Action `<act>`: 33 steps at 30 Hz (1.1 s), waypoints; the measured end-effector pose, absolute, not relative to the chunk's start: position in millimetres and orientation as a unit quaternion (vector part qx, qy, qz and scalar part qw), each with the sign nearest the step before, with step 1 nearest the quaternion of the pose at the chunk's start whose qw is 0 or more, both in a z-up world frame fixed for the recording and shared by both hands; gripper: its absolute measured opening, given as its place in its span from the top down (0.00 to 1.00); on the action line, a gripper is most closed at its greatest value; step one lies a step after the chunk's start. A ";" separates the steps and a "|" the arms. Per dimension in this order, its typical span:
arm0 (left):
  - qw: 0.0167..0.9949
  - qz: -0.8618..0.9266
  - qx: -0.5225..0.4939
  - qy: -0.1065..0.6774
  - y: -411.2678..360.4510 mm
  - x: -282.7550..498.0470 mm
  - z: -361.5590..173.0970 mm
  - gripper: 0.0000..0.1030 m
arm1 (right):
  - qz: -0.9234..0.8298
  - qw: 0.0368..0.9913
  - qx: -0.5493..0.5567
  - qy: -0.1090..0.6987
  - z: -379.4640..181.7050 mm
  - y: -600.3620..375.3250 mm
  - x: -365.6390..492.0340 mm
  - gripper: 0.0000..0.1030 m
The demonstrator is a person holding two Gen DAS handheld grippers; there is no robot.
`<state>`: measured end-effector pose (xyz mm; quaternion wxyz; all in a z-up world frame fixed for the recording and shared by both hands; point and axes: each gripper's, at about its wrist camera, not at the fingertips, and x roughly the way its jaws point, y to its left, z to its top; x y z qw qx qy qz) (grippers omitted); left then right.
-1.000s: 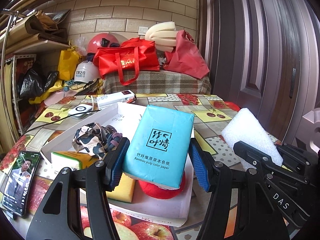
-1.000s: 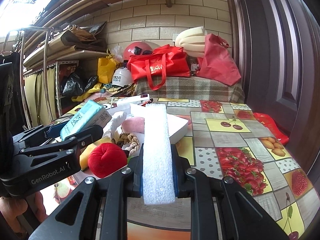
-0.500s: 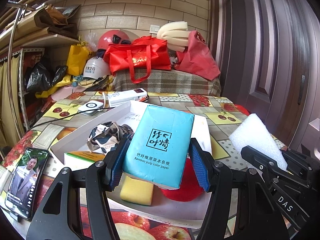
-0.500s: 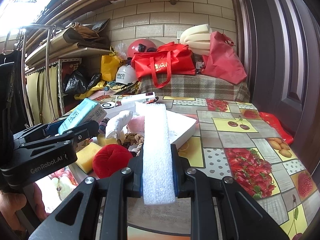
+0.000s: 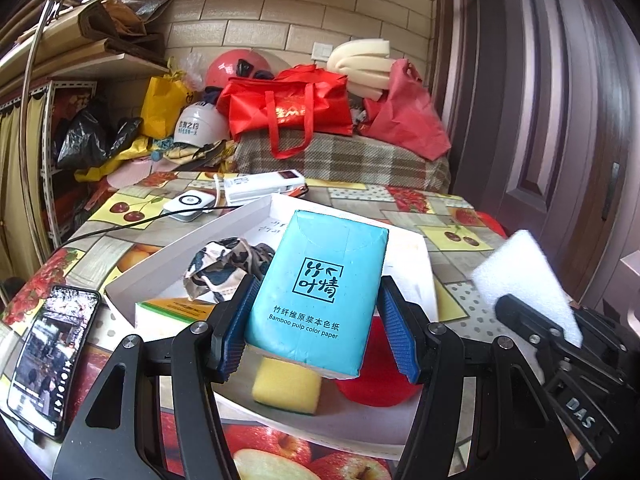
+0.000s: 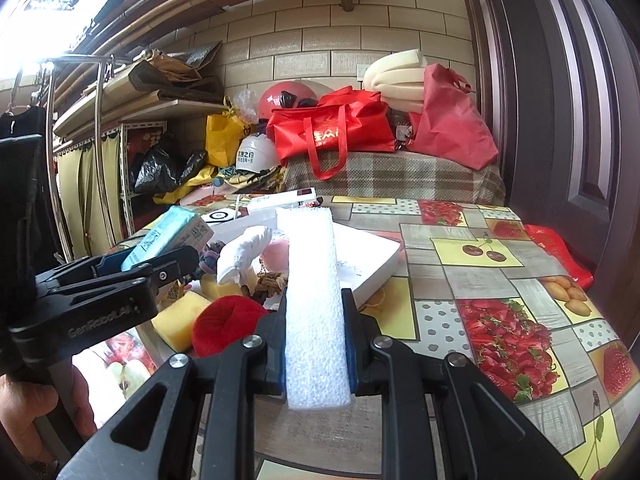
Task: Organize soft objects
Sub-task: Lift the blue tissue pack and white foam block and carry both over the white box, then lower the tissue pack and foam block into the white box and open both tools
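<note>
- Tissue pack (image 5: 320, 292), the blue one, sat clamped between the left gripper (image 5: 318, 330) pads, held above the white tray (image 5: 416, 248) with its printed face toward the camera; the jaws stood about half wide, pressed on the pack's two long sides.
- Foam strip (image 6: 314, 300) stood gripped on edge in the right gripper (image 6: 316, 344), whose jaws were nearly closed on it; it hovered over the near corner of the tray, just beside the red cushion (image 6: 226, 324).
- Placement looked like the step in hand; I judged it best to lower the pack flat into a bare stretch of the tray, toward the far side, clear of the patterned cloth (image 5: 224, 264), the yellow sponge (image 5: 286, 384) and the red cushion beneath it.
- Pressure on the pack should stay light; it is soft and would buckle or slip out if squeezed harder; release only once its underside rests on the tray floor.
- One gripper at a time seemed wiser; the two tools were close together over the same corner, and the foam strip could knock the pack.
- Left gripper pointed a little below level across the tray, with a hand (image 6: 24, 400) visible on its handle in the right wrist view.
- Right gripper also pointed slightly downward, to the right of the left one, aimed along the fruit-print table (image 6: 500, 280).
</note>
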<state>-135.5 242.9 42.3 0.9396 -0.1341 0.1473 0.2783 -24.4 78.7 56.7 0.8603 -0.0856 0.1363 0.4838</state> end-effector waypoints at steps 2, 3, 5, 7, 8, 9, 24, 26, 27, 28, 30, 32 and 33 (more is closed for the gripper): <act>0.936 0.283 -0.139 0.155 249.1 -132.6 43.2 0.41 | 0.487 0.859 -0.080 0.136 57.0 79.6 -24.6 0.81; 0.935 0.283 -0.143 0.157 252.1 -131.4 44.6 0.41 | 0.488 0.859 -0.077 0.137 57.0 80.2 -24.4 0.81; 0.934 0.285 -0.145 0.157 257.8 -128.3 49.4 0.41 | 0.489 0.858 -0.072 0.139 56.7 80.9 -23.7 0.81; 0.935 0.289 -0.136 0.156 261.4 -125.5 54.9 0.41 | 0.488 0.859 -0.066 0.140 56.5 79.4 -22.3 0.81; 0.935 0.292 -0.130 0.156 263.6 -123.1 58.7 0.41 | 0.488 0.859 -0.062 0.139 56.7 77.3 -21.7 0.81; 0.935 0.294 -0.125 0.155 266.6 -118.8 63.7 0.41 | 0.487 0.861 -0.056 0.137 57.0 75.2 -21.3 0.81; 0.936 0.299 -0.101 0.158 293.6 -100.5 95.1 0.41 | 0.485 0.865 -0.039 0.126 65.0 72.8 -26.4 0.81; 0.935 0.300 -0.105 0.157 296.7 -101.5 95.4 0.41 | 0.487 0.864 -0.037 0.123 69.7 73.8 -27.7 0.81; 0.935 0.300 -0.103 0.156 296.8 -101.5 95.8 0.41 | 0.488 0.863 -0.036 0.121 73.4 74.9 -28.1 0.81; 0.935 0.301 -0.103 0.156 296.8 -101.6 96.1 0.41 | 0.490 0.863 -0.034 0.121 76.0 75.6 -28.0 0.81; 0.936 0.299 -0.103 0.153 296.7 -102.8 96.8 0.41 | 0.492 0.861 -0.029 0.122 82.6 77.2 -27.0 0.81; 0.937 0.297 -0.104 0.148 296.8 -104.6 98.2 0.41 | 0.494 0.860 -0.025 0.121 90.1 79.1 -24.6 0.81; 0.938 0.297 -0.107 0.144 298.3 -106.7 99.9 0.41 | 0.495 0.860 -0.024 0.120 93.2 80.2 -23.7 0.81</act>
